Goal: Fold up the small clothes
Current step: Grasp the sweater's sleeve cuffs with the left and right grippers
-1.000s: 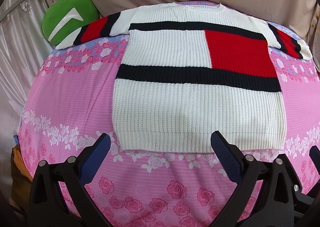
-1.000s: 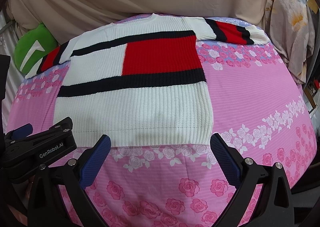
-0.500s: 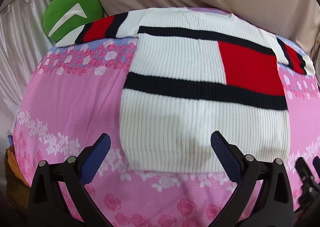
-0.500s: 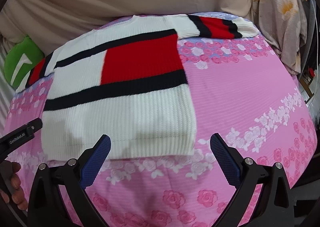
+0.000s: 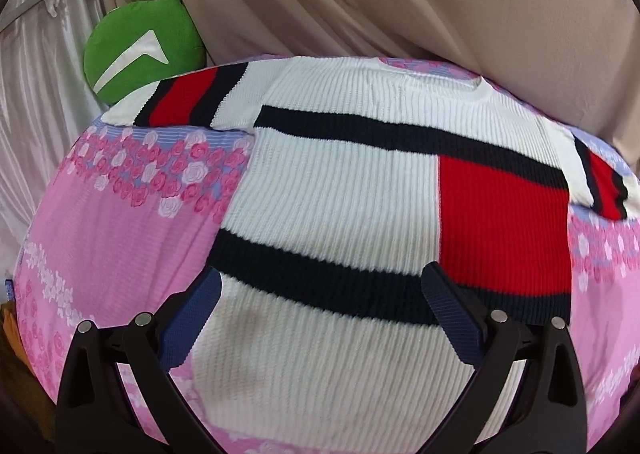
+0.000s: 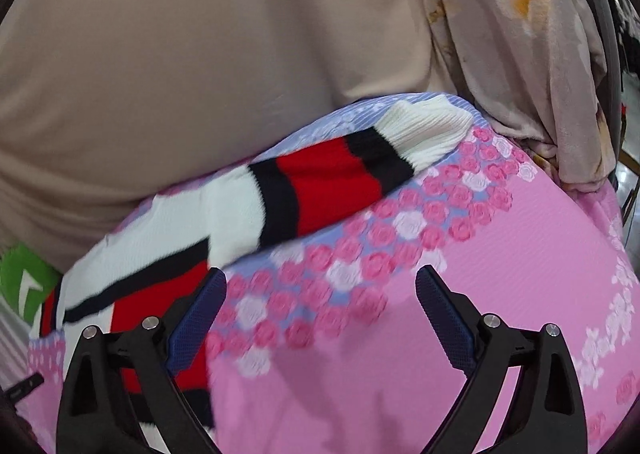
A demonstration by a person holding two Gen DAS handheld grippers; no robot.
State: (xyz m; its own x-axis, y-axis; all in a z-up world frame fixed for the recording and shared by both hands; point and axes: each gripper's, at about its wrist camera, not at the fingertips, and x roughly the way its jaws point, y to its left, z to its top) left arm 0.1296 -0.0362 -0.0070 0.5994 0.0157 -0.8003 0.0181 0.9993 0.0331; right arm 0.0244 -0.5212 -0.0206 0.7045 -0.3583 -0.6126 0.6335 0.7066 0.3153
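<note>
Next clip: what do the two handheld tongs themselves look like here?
Both look alike. The left tongs and the right tongs each have two matte black angular plastic arms with silver round bolts, tipped with dark blue ribbed pads. No cables, markings or sleeves show.

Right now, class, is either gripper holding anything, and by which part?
Nothing is held: the left gripper and right gripper are both open above the sweater.

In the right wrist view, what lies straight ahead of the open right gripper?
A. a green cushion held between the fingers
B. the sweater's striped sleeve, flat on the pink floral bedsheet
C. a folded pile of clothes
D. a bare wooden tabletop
B: the sleeve, with its red and dark bands and white cuff, lies stretched out on the bedsheet beyond the right gripper, whose jaws stand wide apart and hold nothing.
</note>
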